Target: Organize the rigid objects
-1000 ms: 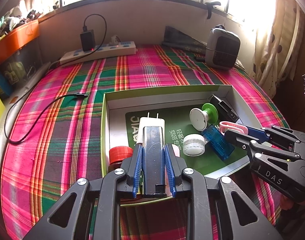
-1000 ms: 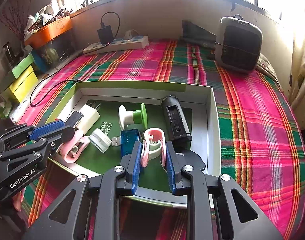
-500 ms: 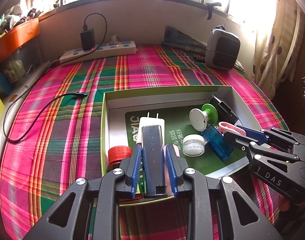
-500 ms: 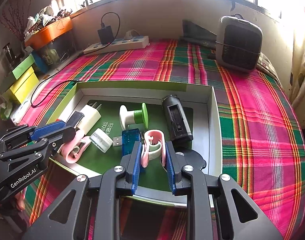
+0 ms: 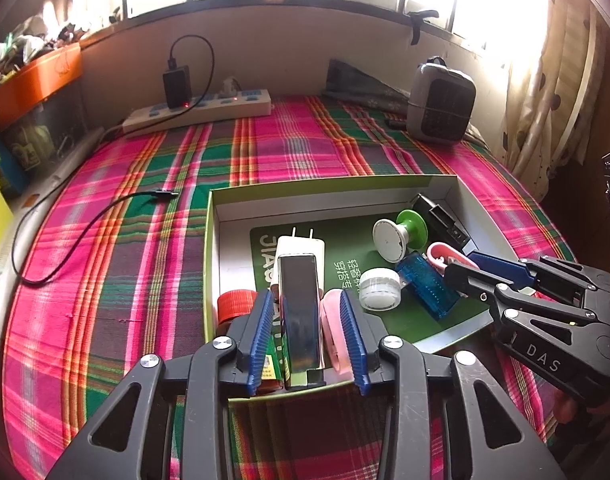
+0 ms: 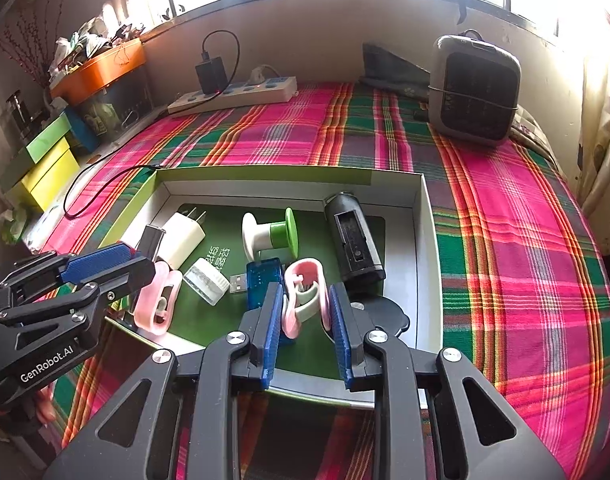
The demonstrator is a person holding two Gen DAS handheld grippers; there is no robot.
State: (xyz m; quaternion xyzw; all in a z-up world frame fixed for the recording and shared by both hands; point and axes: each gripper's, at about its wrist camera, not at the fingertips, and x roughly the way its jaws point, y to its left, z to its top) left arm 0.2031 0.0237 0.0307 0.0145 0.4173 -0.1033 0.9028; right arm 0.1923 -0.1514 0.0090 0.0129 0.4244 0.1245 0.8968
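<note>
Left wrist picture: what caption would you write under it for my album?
Left gripper opening around a black rectangular block in the green-walled cardboard box on a plaid cloth.

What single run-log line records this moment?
left gripper: opening, black block between jaws | right gripper: opening, pink clip between jaws | site: box
</note>
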